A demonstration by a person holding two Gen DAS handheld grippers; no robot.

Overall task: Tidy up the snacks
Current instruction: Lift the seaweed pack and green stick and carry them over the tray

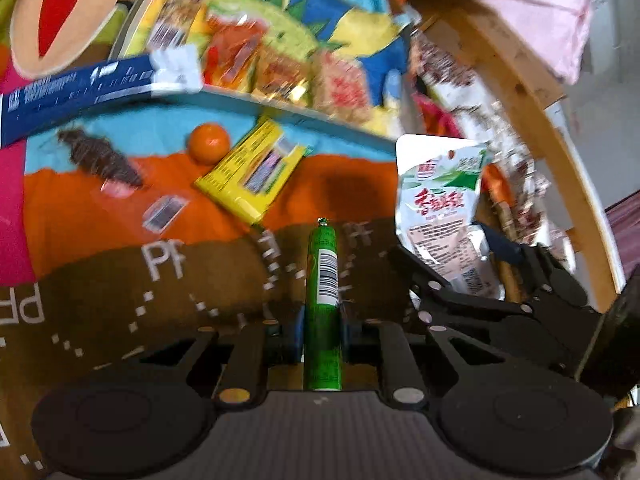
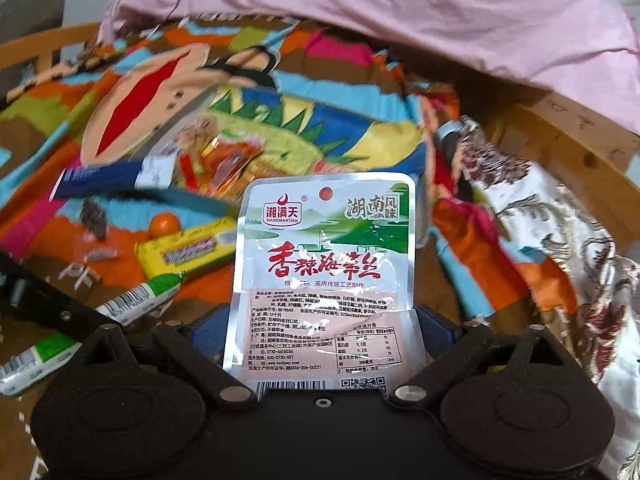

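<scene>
A green sausage stick (image 1: 322, 280) with a barcode points straight ahead, and my left gripper (image 1: 322, 328) is shut on its middle, above the brown part of the blanket. My right gripper (image 2: 322, 328) is shut on the side edges of a white seaweed snack pouch (image 2: 320, 256) with red lettering, which stands upright between widely spaced jaws. In the left wrist view that pouch (image 1: 436, 200) and the right gripper (image 1: 480, 276) are off to the right. The green stick (image 2: 140, 300) also shows at the lower left of the right wrist view.
On the colourful cartoon blanket (image 1: 80, 220) lie a yellow packet (image 1: 252, 172), a small orange (image 1: 210, 144), a dark snack in clear wrap (image 1: 100, 156) and a blue packet (image 1: 76, 88). Several packets (image 1: 280, 68) pile behind a curved rim. A wooden rail (image 1: 520, 80), pink cloth (image 2: 400, 20) and floral fabric (image 2: 540, 220) border the right.
</scene>
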